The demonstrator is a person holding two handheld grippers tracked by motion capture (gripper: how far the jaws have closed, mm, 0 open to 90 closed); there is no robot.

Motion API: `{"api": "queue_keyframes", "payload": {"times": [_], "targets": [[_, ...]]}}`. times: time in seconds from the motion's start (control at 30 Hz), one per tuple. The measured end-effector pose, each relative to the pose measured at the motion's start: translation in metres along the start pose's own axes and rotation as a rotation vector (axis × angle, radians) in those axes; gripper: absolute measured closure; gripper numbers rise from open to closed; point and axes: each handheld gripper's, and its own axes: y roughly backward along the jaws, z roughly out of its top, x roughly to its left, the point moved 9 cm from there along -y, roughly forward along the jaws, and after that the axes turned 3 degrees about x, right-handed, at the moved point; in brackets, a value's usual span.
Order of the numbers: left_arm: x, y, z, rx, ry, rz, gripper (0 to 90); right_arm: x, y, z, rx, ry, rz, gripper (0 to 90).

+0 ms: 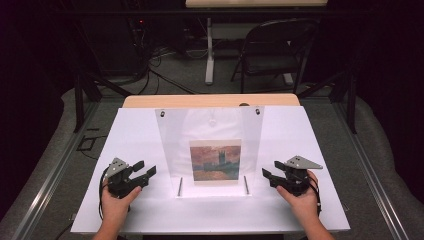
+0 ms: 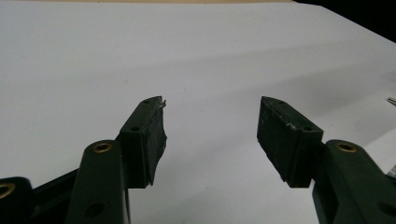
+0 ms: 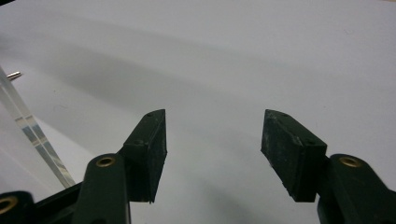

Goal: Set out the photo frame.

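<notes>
A white table (image 1: 150, 210) seen from above; at its left the left gripper (image 1: 145, 172) rests in a hand, jaws spread and holding nothing; at centre a clear acrylic stand (image 1: 172, 145) leans upright, with a small painted picture (image 1: 215, 160) (a hazy orange and blue landscape) against its face; at right the right gripper (image 1: 270, 175) sits likewise, jaws apart and empty. Both flank the stand, near it but not touching. This looks like the starting pose; next, one gripper likely must close in on the picture's edge.
</notes>
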Motion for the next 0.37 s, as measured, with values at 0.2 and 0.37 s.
{"api": "queue_keyframes", "payload": {"times": [0.2, 0.37], "targets": [[0.0004, 0.0003, -0.0003, 0.002, 0.010, 0.000, 40.6, -0.0010, 0.0003, -0.0011, 0.005, -0.007, 0.002, 40.1], [0.0012, -0.0007, -0.0009, 0.006, 0.022, -0.001, 40.4, -0.0012, 0.0008, -0.0015, 0.008, -0.015, 0.004, 38.9]]}}
